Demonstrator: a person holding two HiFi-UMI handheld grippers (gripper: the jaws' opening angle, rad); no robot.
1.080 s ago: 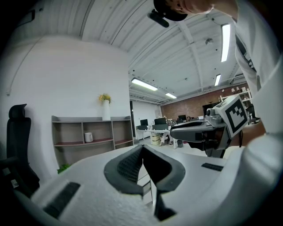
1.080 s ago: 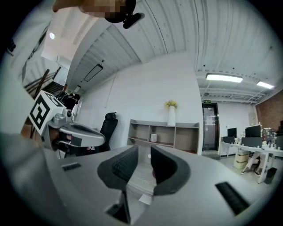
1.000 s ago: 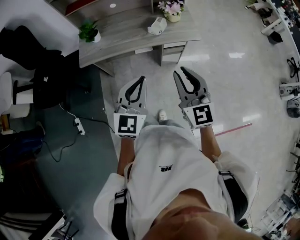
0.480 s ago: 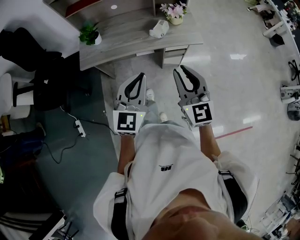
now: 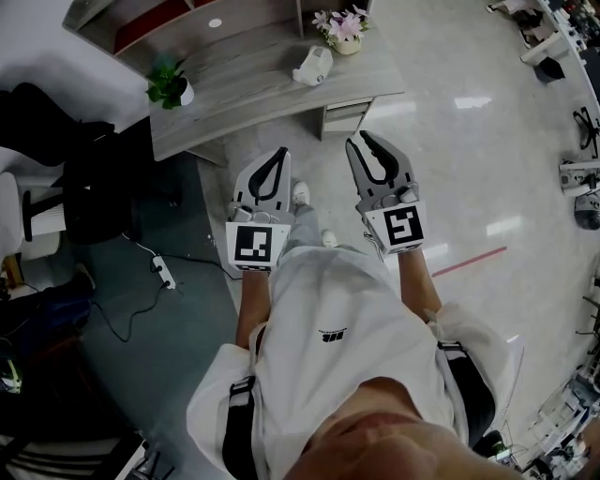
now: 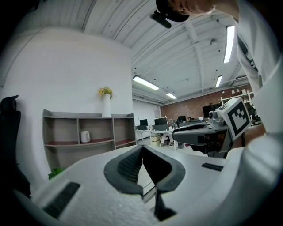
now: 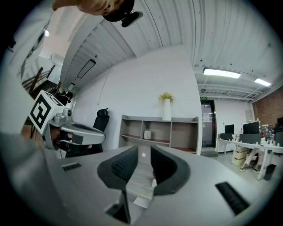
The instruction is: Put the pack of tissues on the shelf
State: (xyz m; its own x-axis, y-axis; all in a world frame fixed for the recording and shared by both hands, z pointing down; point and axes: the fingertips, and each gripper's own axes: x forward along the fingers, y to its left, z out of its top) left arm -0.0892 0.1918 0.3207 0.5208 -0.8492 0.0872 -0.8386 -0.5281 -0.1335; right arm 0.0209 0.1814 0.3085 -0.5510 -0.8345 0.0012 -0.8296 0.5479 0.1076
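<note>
though beside flowers (image 5: 341,22) — white object (image 5: 312,66) indistinct, shelf (image 5: 150,22) largely cropped

two grippers: left gripper (image 5: 282,152), right gripper (image 5: 359,140); one desk (image 5: 253,84), one potted plant (image 5: 167,84), one flower pot (image 5: 342,26).

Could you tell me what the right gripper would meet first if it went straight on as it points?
Probably the grey desk ahead; if it passes above the top, then the shelf behind. Height is hard to judge here.
</note>
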